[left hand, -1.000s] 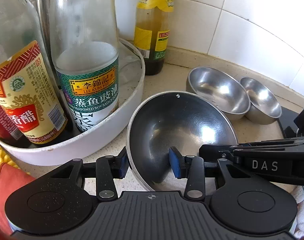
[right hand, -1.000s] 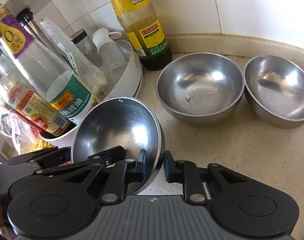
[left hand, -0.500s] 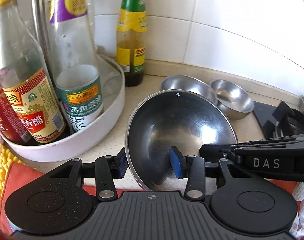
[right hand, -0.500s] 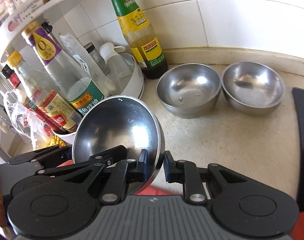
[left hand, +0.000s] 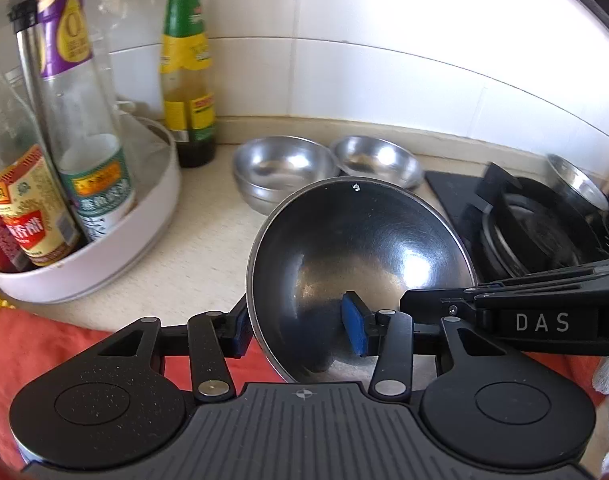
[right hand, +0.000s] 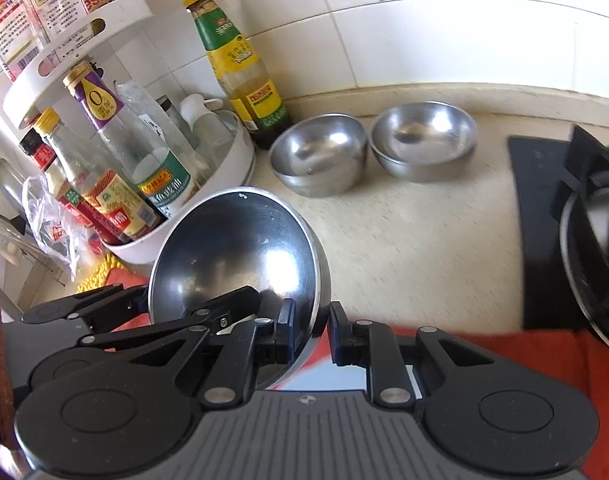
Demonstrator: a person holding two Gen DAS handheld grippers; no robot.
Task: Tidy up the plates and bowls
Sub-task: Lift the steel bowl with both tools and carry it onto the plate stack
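— Two tools on one steel bowl (left hand: 360, 264)?
— Yes. The right tool (right hand: 309, 334) is clamped on its rim. The left tool (left hand: 300, 324) straddles the opposite rim, jaws opening, its blue pad (left hand: 354, 328) inside the bowl.
— Where is the bowl?
— Tilted, raised off the counter (right hand: 416, 248). Ahead of both tools, two smaller bowls (right hand: 318, 156) sit side by side near the wall.
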